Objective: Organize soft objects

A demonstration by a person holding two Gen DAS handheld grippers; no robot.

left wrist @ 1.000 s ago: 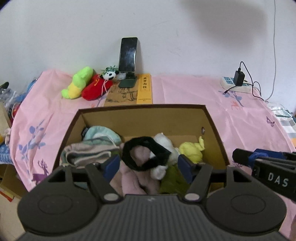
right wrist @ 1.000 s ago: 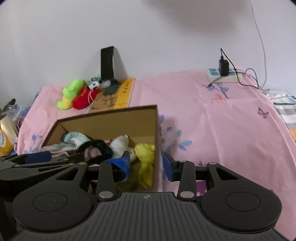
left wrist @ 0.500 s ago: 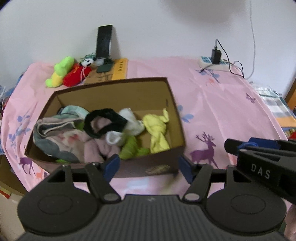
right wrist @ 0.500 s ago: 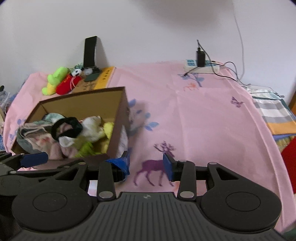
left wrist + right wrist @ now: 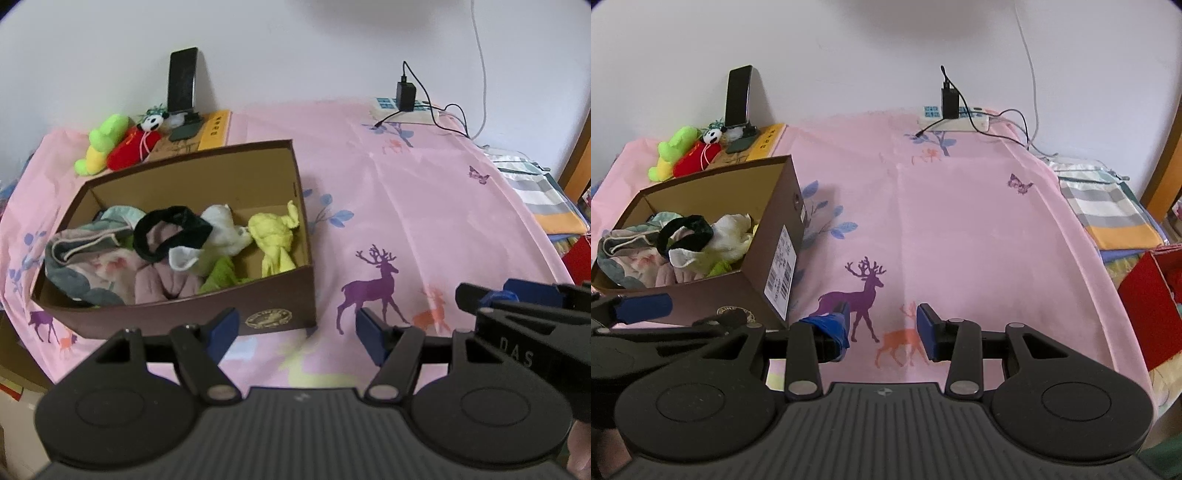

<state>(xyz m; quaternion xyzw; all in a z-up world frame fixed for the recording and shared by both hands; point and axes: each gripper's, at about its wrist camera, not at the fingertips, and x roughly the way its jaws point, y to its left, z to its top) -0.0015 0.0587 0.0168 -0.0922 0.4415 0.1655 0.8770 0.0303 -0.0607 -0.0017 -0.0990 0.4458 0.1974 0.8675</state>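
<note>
A brown cardboard box (image 5: 184, 314) sits on the pink sheet (image 5: 424, 206), filled with soft items: a black fabric band (image 5: 166, 232), a white cloth (image 5: 225, 232), a yellow cloth (image 5: 275, 236), a green cloth (image 5: 221, 273) and grey and pink garments (image 5: 92, 258). My left gripper (image 5: 297, 326) hovers just in front of the box's near right corner, open and empty. My right gripper (image 5: 882, 321) is open over the deer print to the right of the box (image 5: 783, 206), nothing between its blue pads. Each gripper shows at the edge of the other's view.
Against the back wall lie a green plush (image 5: 101, 142), a red plush (image 5: 133, 146) and a small panda (image 5: 153, 120), beside a phone on a stand (image 5: 182, 79). A power strip with charger (image 5: 951, 110) sits at the back right. Folded striped cloth (image 5: 1108, 210) and a red box (image 5: 1148, 306) lie off the sheet's right edge.
Both grippers have drawn back from the box, towards the near edge and to the right. The left one was over the box's contents and now hangs in front of it. Both remain empty.
</note>
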